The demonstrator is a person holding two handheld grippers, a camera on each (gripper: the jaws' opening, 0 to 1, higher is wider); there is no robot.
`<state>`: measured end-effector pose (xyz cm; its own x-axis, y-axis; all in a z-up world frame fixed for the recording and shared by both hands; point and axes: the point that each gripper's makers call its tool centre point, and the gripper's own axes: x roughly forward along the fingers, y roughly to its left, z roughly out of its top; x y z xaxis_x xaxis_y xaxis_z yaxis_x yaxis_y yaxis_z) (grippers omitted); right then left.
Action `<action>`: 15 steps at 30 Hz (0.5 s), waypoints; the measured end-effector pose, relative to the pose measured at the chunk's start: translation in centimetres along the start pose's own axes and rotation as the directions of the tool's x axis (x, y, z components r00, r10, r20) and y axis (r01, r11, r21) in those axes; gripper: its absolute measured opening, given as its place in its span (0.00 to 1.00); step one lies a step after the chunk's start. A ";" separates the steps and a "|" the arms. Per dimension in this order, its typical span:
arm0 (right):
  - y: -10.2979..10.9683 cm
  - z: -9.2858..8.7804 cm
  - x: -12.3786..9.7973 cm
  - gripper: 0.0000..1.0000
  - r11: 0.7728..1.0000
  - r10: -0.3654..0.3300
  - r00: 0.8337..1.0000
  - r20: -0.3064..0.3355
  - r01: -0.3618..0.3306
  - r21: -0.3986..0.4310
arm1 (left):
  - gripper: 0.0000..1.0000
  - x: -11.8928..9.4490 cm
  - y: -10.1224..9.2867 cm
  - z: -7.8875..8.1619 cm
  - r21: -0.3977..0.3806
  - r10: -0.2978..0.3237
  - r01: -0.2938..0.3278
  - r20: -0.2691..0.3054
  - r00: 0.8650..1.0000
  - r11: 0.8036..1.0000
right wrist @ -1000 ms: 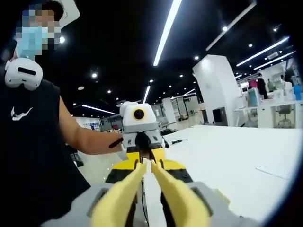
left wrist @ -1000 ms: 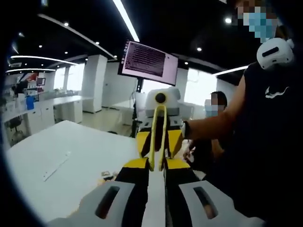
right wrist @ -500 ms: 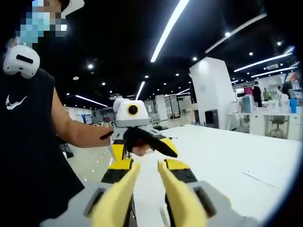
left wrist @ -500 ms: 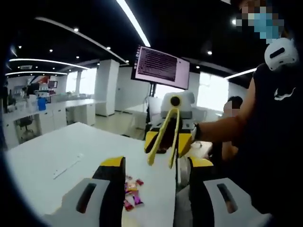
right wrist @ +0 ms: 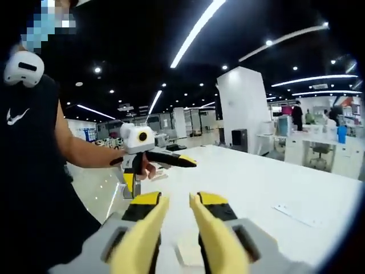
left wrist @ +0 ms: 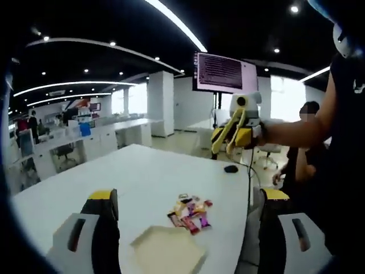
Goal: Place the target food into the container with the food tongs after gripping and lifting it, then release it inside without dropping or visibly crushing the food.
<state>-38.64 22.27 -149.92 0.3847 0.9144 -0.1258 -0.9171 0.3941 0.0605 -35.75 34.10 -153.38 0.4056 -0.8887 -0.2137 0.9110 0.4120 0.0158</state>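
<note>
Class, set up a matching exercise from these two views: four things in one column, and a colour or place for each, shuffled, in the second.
Things:
1. tray
2. sweets
3. screen
4. tongs

Descriptions:
A. yellow, held in the right gripper
B. pale, nearest the camera on the table
C. colourful pile beyond the tray
D. raised on a stand behind the table

Pairs: 1-B, 2-C, 3-D, 4-A

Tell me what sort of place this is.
Probably an open-plan office or lab. A long white table holds a pile of wrapped candies and a shallow tray. A large monitor on a stand and ceiling strip lights fit that; more white desks stand behind.
</note>
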 end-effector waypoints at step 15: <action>-1.4 -3.9 -2.7 0.24 0.986 -0.166 0.979 -0.121 0.165 -0.015 | 1.00 -4.5 2.3 -6.1 0.002 0.121 -0.121 0.041 0.992 0.993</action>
<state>-38.79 18.88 -153.53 0.5161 0.8185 -0.2525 -0.8423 0.5385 0.0238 -35.95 40.24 -158.31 0.5156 -0.8398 -0.1698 0.8553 0.5163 0.0433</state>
